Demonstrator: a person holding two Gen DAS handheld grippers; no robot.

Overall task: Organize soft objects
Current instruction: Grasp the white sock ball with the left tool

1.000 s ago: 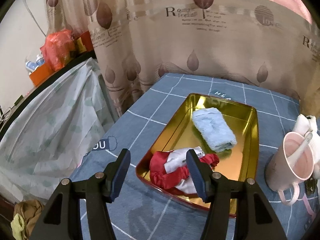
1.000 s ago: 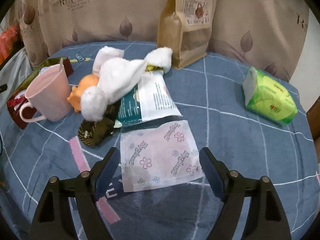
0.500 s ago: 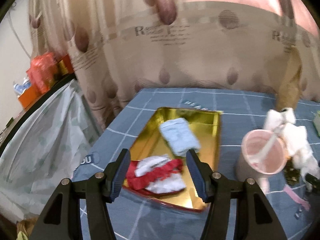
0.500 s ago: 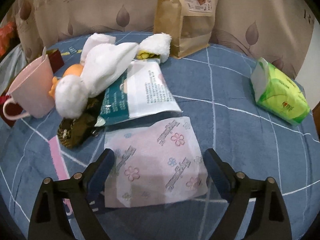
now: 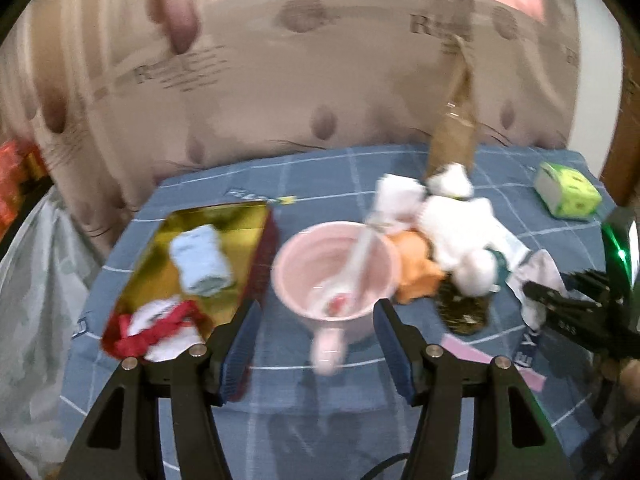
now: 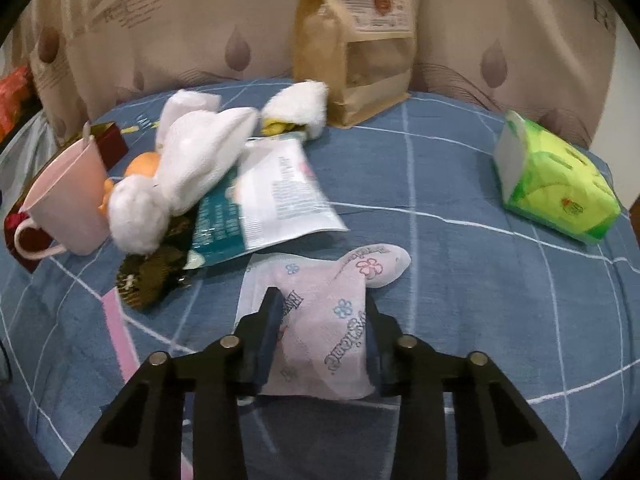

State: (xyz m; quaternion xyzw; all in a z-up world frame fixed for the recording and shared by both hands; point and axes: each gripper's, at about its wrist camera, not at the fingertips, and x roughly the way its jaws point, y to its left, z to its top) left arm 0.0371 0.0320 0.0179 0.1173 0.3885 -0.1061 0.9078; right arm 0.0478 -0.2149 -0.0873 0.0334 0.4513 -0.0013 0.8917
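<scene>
My right gripper (image 6: 322,310) points down at a pink flowered packet (image 6: 372,266) on the blue checked cloth. Its jaws are closing, and the packet is bunched up between the pads. My left gripper (image 5: 316,316) is open with nothing in it, hovering in front of a pink mug (image 5: 336,256). To the mug's left, a gold tray (image 5: 224,210) holds a folded light-blue towel (image 5: 202,260) and a red-and-white cloth (image 5: 160,328). A white fluffy towel (image 6: 200,152) lies across the pile behind the packet.
A teal-and-white pouch (image 6: 272,200), an orange toy (image 6: 140,164) and a dark mesh bundle (image 6: 152,276) lie under the white towel. At the back stands a brown paper bag (image 6: 360,40), with a green tissue pack (image 6: 556,192) on the right. Curtains hang behind the table.
The right gripper's jaws have drawn in from wide apart and squeezed the flat packet into a bunch. The left gripper has swung right, from the tray to the mug.
</scene>
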